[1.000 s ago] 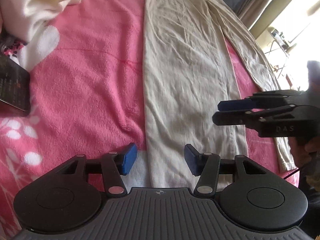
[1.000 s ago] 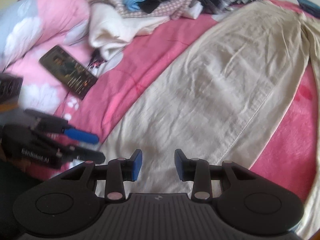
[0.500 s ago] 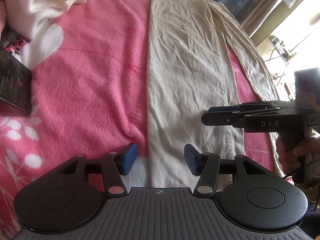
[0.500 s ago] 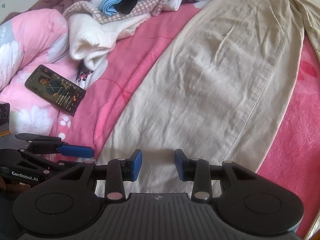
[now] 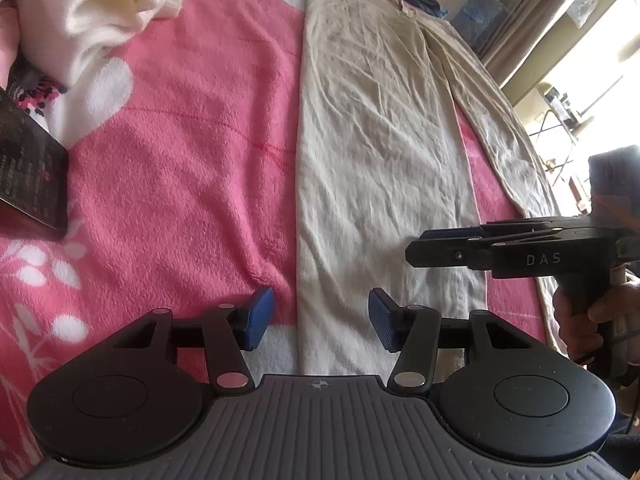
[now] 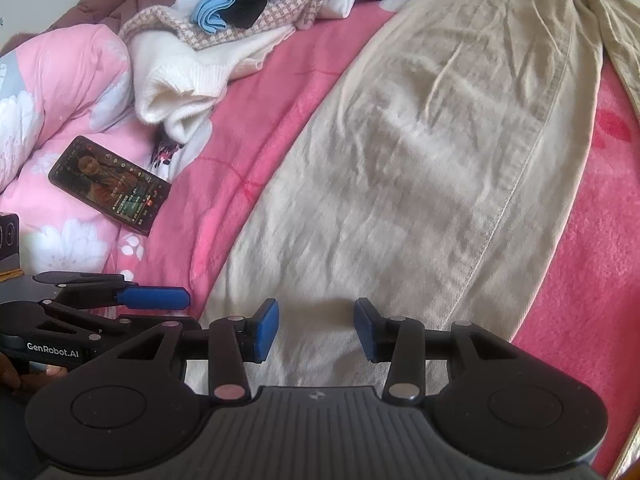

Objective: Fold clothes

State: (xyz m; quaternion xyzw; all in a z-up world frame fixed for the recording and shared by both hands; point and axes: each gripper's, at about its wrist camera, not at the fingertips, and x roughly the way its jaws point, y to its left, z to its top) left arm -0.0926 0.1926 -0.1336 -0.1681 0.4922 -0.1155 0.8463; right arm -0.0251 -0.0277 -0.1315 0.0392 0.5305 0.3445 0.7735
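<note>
A pink fleece blanket (image 5: 192, 168) with white flower shapes is covering the bed, and a pink floral quilt (image 6: 60, 80) is lying bunched at its far left side. A phone (image 6: 110, 185) with a lit screen is resting face up on the quilt's lower fold, near a heap of other garments (image 6: 256, 4) including a white knit (image 6: 188, 76). Curtains (image 5: 532, 20) are hanging beside a bright window at the right of the left wrist view.

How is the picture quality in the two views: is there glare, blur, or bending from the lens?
Left wrist view: the window at upper right is blown out white, and the beige trousers bow with fisheye curvature. Right wrist view: even light, trousers' weave softly smeared mid-frame, corners vignetted black.
</note>
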